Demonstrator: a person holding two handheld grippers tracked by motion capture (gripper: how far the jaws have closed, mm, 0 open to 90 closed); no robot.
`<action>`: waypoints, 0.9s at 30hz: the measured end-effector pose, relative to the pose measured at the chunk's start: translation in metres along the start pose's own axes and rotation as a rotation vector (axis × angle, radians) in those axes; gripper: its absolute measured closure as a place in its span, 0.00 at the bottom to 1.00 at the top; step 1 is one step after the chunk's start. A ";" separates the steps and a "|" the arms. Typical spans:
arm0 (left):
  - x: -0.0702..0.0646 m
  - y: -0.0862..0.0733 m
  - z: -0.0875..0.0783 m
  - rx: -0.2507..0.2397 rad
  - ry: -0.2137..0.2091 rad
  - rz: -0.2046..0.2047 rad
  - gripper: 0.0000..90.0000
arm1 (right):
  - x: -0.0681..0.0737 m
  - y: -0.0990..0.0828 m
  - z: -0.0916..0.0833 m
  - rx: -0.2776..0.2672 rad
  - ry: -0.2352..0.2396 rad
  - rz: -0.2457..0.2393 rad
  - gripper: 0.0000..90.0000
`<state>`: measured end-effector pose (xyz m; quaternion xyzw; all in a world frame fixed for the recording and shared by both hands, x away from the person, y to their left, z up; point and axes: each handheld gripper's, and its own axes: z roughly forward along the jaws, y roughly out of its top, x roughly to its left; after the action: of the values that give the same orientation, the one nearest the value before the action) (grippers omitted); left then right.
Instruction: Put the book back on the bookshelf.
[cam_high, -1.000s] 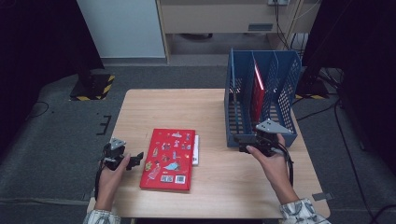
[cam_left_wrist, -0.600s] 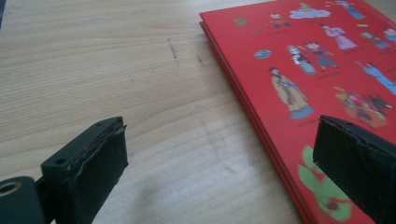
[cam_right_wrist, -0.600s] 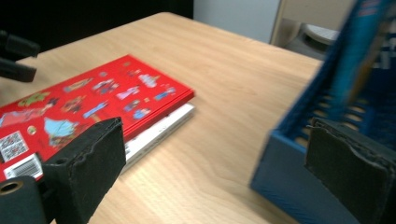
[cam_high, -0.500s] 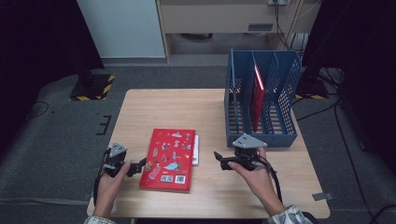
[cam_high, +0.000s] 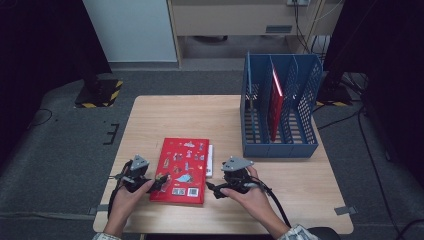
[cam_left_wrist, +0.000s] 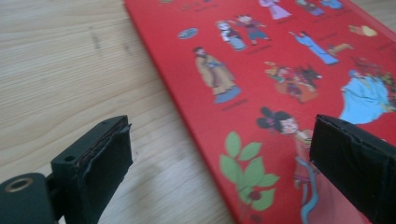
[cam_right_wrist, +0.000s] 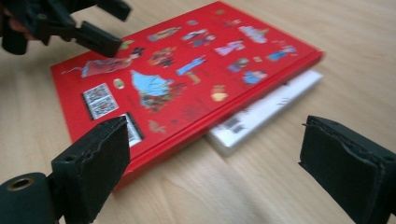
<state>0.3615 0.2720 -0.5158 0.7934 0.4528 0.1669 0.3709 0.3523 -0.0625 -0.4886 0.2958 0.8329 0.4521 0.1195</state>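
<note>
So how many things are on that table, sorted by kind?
Books lying flat: 2, red book atop white book
Books standing in the rack: 1, red
Racks: 1, blue
Tongs: 2, left, right
Total: 6

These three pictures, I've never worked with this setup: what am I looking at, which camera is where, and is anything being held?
No robot here: a person holds a hand tool with two jaws in each hand. The high view looks down on the wooden table. The left gripper sits at the red book's left edge, the right gripper near its lower right corner. The other two pictures come from cameras riding on those tools, looking along their black jaws. In both, the jaws stand wide open and hold nothing. The red book lies flat on top of a white book. Farther back stands a blue file rack with a red item upright in it.
</note>
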 end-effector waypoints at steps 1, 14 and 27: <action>-0.001 0.000 0.002 -0.002 -0.005 -0.001 0.06 | 0.002 0.000 0.003 0.004 0.005 -0.006 0.10; -0.001 0.004 0.013 0.016 -0.041 0.001 0.04 | 0.022 -0.007 0.035 0.093 0.072 -0.026 0.10; -0.007 0.004 0.012 0.021 -0.059 0.004 0.13 | 0.016 -0.015 0.041 0.145 0.076 -0.001 0.08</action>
<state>0.3674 0.2595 -0.5201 0.8028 0.4416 0.1394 0.3756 0.3534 -0.0313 -0.5233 0.2858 0.8677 0.4014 0.0661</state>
